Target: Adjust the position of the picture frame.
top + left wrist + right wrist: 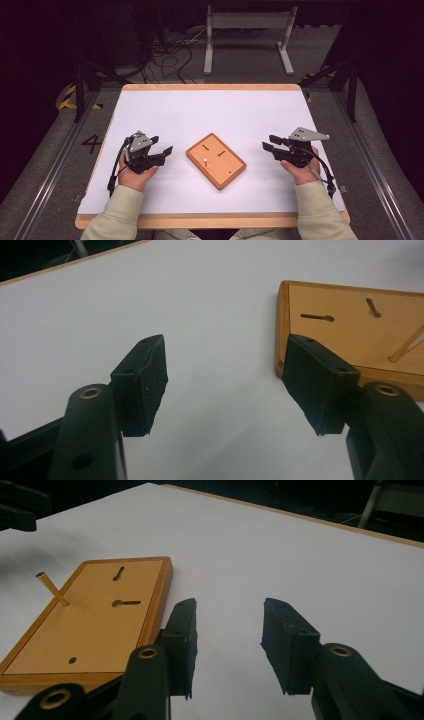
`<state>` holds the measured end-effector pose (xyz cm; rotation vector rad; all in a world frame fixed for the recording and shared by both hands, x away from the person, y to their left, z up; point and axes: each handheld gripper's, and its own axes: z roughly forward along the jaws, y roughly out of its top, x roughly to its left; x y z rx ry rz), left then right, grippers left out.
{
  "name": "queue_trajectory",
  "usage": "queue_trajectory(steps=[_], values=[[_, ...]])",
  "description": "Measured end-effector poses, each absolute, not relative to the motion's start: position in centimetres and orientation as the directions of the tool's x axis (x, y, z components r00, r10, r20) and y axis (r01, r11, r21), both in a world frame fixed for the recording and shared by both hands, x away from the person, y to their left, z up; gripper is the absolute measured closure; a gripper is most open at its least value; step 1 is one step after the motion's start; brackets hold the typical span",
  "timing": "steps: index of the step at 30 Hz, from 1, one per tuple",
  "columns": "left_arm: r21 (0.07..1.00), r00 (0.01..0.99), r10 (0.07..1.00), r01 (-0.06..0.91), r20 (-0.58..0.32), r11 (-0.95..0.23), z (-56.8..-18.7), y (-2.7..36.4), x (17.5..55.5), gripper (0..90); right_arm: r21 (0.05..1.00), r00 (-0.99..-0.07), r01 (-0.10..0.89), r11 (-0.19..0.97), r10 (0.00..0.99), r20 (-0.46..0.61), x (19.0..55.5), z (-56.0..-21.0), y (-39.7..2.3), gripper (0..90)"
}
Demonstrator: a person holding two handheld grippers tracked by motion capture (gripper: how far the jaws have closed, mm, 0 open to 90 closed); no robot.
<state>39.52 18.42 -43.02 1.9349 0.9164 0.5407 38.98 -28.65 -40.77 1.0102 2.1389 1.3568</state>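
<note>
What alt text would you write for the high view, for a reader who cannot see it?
A wooden board with a small upright peg lies in the middle of a white table. A person's hands hold the left gripper and the right gripper on either side of it, both open and holding nothing.

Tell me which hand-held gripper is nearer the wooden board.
Left. The left hand-held gripper sits just off the wooden board, jaws open; the right hand-held gripper is slightly farther.
</note>
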Motion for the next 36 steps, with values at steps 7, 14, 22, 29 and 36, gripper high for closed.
queue_trajectory(steps=[7, 14, 22, 29, 36], values=[[0.865, 0.646, 0.764, 0.376, 0.012, -0.332, -42.6, 17.7, 39.9, 34.9, 0.896, -0.647, 0.364, 0.252, 0.761, 0.049, 38.5, -40.7, -29.0, 57.8], [0.862, 0.660, 0.751, 0.386, -0.008, -0.329, -42.5, 16.9, 40.5, 34.9, 0.890, -0.678, 0.381, 0.252, 0.730, 0.083, 37.5, -39.8, -28.6, 74.2], [0.861, 0.673, 0.740, 0.378, -0.002, -0.341, -42.2, 16.5, 40.4, 35.1, 0.870, -0.722, 0.373, 0.323, 0.689, 0.054, 36.6, -38.6, -27.1, 89.2], [0.861, 0.661, 0.750, 0.387, -0.009, -0.330, -42.3, 17.1, 40.2, 35.2, 0.862, -0.766, 0.341, 0.376, 0.643, 0.023, 36.1, -37.6, -25.1, 90.0], [0.858, 0.649, 0.760, 0.394, -0.007, -0.329, -42.3, 17.8, 39.7, 35.1, 0.866, -0.818, 0.317, 0.386, 0.574, 0.044, 35.7, -36.6, -22.7, 90.0]])
